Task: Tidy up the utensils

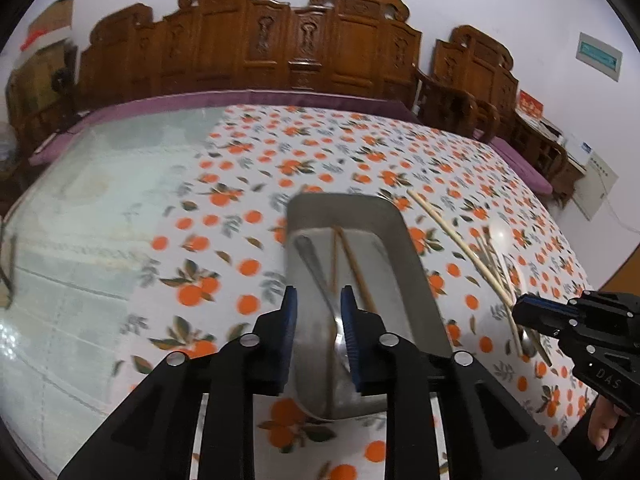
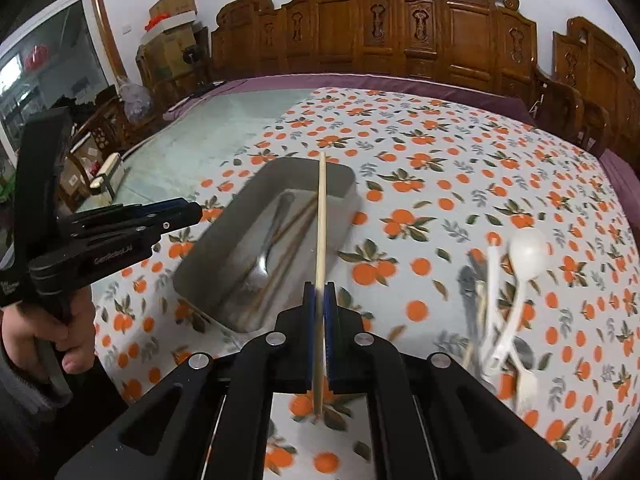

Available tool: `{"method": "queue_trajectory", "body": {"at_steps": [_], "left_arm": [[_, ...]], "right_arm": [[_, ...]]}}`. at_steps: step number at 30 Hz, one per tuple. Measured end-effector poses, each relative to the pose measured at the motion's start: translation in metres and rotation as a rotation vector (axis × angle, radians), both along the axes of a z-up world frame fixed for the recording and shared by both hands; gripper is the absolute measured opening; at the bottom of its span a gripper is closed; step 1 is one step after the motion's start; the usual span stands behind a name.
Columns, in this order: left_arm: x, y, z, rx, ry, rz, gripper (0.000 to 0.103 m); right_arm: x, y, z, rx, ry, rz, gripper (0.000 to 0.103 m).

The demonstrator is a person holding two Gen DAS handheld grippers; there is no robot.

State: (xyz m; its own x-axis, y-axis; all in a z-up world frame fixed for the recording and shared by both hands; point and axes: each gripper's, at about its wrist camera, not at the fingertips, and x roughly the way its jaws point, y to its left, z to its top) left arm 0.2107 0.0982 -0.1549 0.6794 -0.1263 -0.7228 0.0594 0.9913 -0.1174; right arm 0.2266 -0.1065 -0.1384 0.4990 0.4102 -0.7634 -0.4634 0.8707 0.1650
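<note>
Over the metal tray (image 2: 340, 184) (spoon and chopsticks inside) the right gripper (image 2: 320, 296) pinches a chopstick (image 2: 321, 216) — left gripper (image 1: 319, 304) parted, empty — utensils (image 2: 504, 304) remain outside.

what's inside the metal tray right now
Inside the metal tray lie a metal spoon and two brown chopsticks. The held pale chopstick and the right gripper cover part of its floor.

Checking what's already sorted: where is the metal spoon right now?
In the left wrist view the metal spoon lies inside the steel tray, left of two brown chopsticks, below the open left gripper.
</note>
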Motion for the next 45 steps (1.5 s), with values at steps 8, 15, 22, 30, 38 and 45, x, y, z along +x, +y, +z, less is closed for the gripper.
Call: {"method": "queue_trajectory", "body": {"at_steps": [8, 15, 22, 30, 38, 45], "left_arm": [[0.002, 0.029, 0.006, 0.008, -0.013, 0.048, 0.056], [0.002, 0.038, 0.011, 0.041, -0.035, 0.075, 0.083], [0.002, 0.042, 0.012, 0.035, -0.032, 0.088, 0.085], [0.001, 0.039, 0.014, 0.026, -0.035, 0.090, 0.085], [-0.005, 0.017, 0.018, 0.002, -0.058, 0.047, 0.085], [-0.010, -0.019, 0.022, -0.031, -0.075, -0.017, 0.085]], "right_arm": [[0.021, 0.035, -0.010, 0.047, 0.059, 0.007, 0.006], [0.043, 0.058, -0.029, 0.064, 0.128, -0.007, 0.006], [0.058, 0.071, -0.046, 0.063, 0.167, -0.014, 0.006], [0.054, 0.068, -0.043, 0.099, 0.150, 0.051, 0.008], [0.036, 0.030, -0.010, 0.095, 0.054, 0.061, 0.008], [0.015, -0.036, 0.022, 0.048, -0.040, 0.013, 0.008]]}}
